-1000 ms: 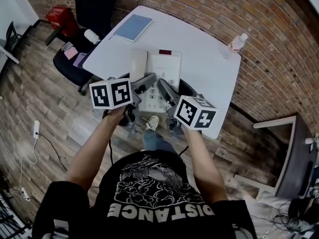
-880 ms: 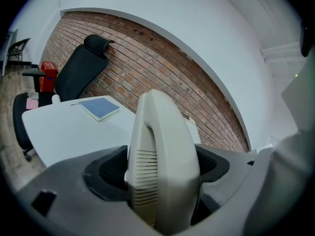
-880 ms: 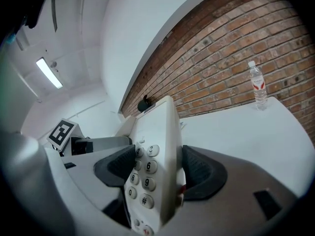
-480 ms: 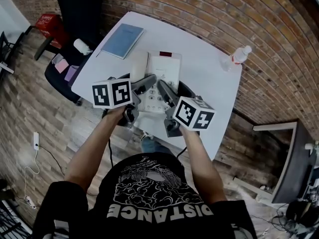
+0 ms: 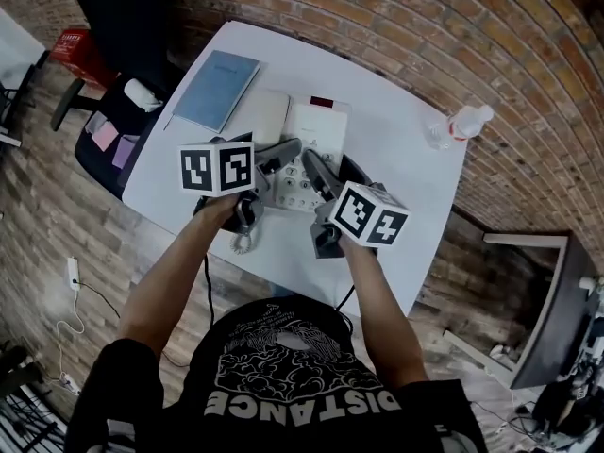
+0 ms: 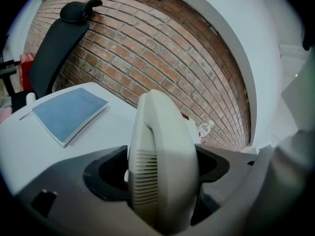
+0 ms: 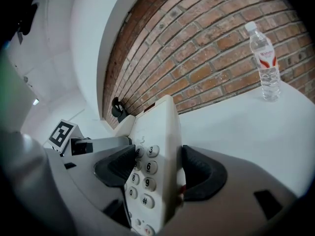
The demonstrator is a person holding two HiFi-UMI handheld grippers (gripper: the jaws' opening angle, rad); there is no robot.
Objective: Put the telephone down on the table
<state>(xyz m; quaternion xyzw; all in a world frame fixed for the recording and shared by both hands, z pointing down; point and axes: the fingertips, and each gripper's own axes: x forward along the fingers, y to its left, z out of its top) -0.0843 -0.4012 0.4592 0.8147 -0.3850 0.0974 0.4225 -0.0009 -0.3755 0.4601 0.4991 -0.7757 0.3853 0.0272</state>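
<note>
A cream-white telephone [image 5: 304, 147] is held over the white table [image 5: 396, 173], gripped from both sides. My left gripper [image 5: 276, 156] is shut on its handset [image 6: 162, 161], which stands on edge between the dark pads. My right gripper [image 7: 157, 168] is shut on the keypad side of the telephone's body [image 7: 153, 146]; in the head view this gripper [image 5: 317, 170] sits at the telephone's right. A coiled cord [image 5: 243, 240] trails toward the table's front edge. Whether the telephone's base touches the tabletop is hidden.
A blue notebook [image 5: 217, 90] lies on the table's far left, and a water bottle [image 5: 460, 125] stands at its far right near the brick wall. A black office chair [image 5: 118, 121] stands left of the table. Wooden floor surrounds it.
Both grippers have carried the telephone forward from the table's front edge to a place further in over the tabletop. Their grip on it is unchanged.
</note>
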